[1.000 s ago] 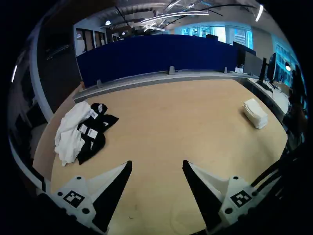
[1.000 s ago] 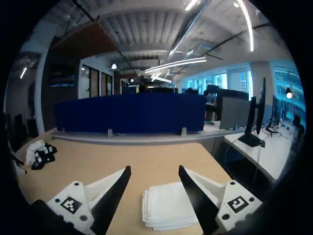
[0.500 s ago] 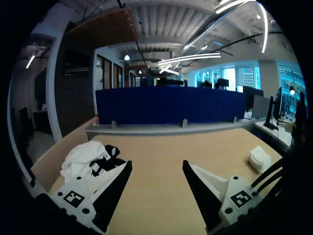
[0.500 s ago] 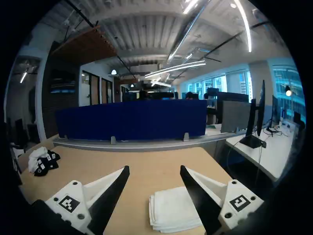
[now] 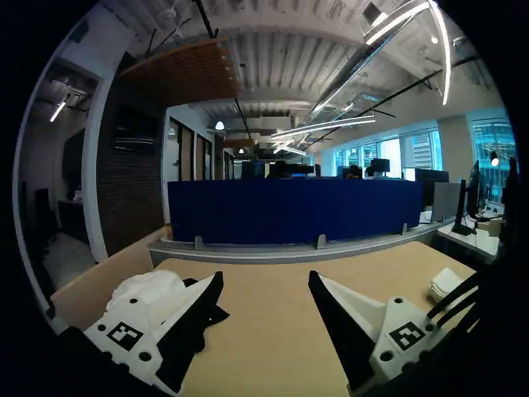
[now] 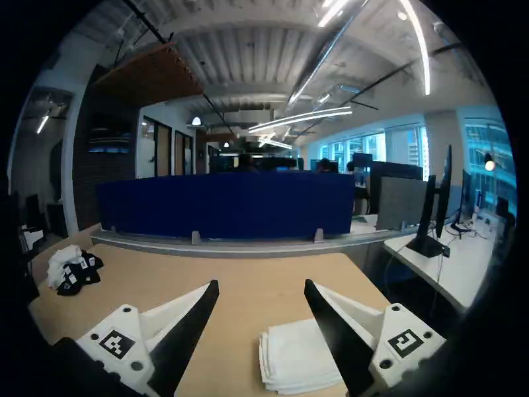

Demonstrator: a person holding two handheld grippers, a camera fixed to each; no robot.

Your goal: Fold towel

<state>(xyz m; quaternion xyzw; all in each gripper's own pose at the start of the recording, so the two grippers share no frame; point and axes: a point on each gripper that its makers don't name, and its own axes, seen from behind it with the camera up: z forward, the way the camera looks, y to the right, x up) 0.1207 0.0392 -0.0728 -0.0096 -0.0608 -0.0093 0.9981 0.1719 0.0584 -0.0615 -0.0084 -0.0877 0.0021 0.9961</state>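
A heap of white and black towels [image 5: 149,290] lies on the wooden table [image 5: 278,331] at the left in the left gripper view, partly behind my left gripper's left finger. The same heap [image 6: 69,268] is small and far left in the right gripper view. A stack of folded white towels [image 6: 297,354] sits just in front of my right gripper [image 6: 261,298], low between its fingers; the stack [image 5: 446,283] appears at the far right in the left gripper view. My left gripper [image 5: 266,284] is open and holds nothing. My right gripper is open too.
A blue partition [image 5: 294,212] runs along the table's far edge on a grey rail [image 6: 218,246]. Monitors [image 6: 433,198] stand on a neighbouring white desk [image 6: 449,261] to the right. Dark cables [image 5: 456,301] cross the left gripper view at the lower right.
The left gripper has tilted up from looking down at the table to looking level across the room; the towel heap has slid low beside its left finger. The right gripper barely shifted.
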